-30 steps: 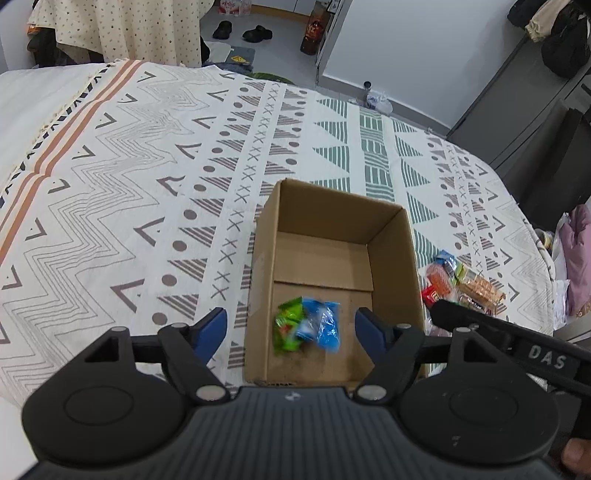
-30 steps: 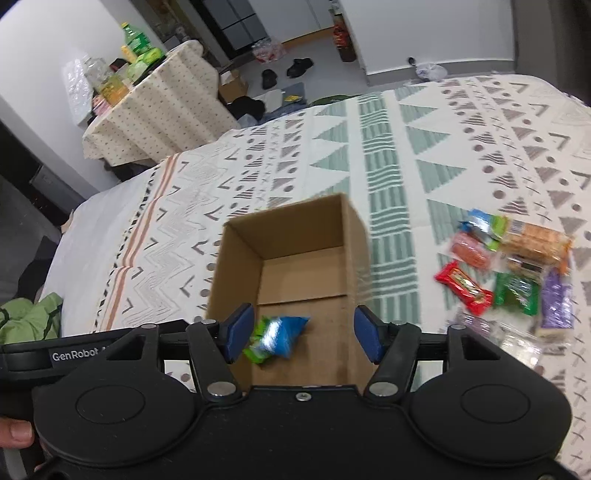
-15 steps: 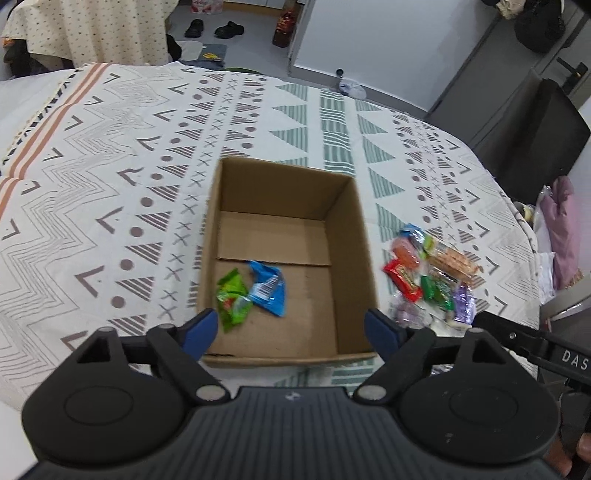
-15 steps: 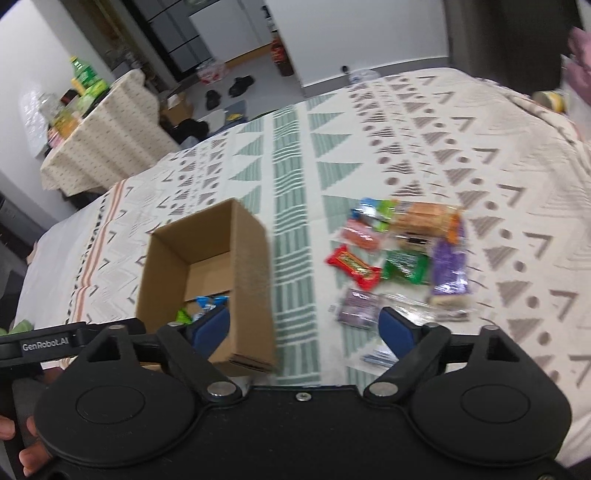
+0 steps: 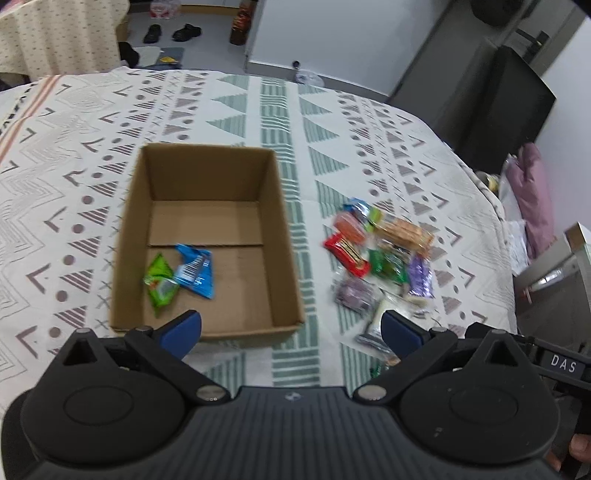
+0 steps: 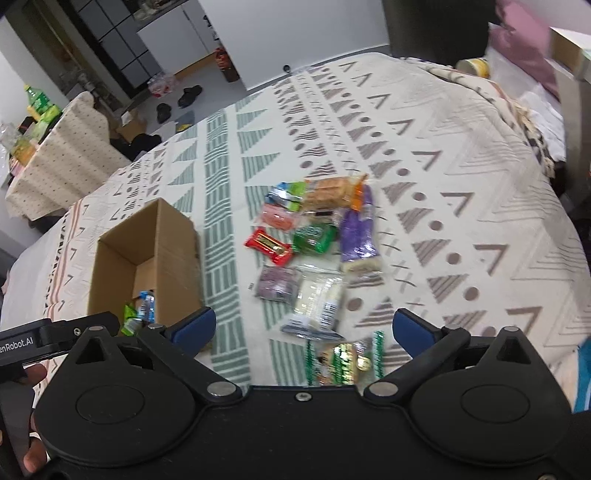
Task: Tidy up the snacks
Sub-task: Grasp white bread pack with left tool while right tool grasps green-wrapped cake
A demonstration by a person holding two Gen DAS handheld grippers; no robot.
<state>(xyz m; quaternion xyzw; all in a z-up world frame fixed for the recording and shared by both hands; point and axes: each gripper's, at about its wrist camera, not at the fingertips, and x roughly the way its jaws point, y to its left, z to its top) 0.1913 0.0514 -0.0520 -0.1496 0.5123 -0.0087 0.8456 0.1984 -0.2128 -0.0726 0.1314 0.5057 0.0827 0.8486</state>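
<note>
Both tongs are gaping apart, holding nothing; the right gripper point(image 6: 301, 326) is hovering over the snack pile point(image 6: 317, 240) beside the box point(image 6: 177, 243), and should be straddling one packet squarely.

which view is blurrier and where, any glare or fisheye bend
Left wrist view: snack pile smeared by motion, cardboard box fairly sharp, no glare. Right wrist view: box edge and the near clear packet smeared. In both, the bedspread curves toward the picture edges.

Patterned bedspread point(image 5: 221, 107) — white wall point(image 5: 332, 33), grey floor point(image 5: 207, 20)
</note>
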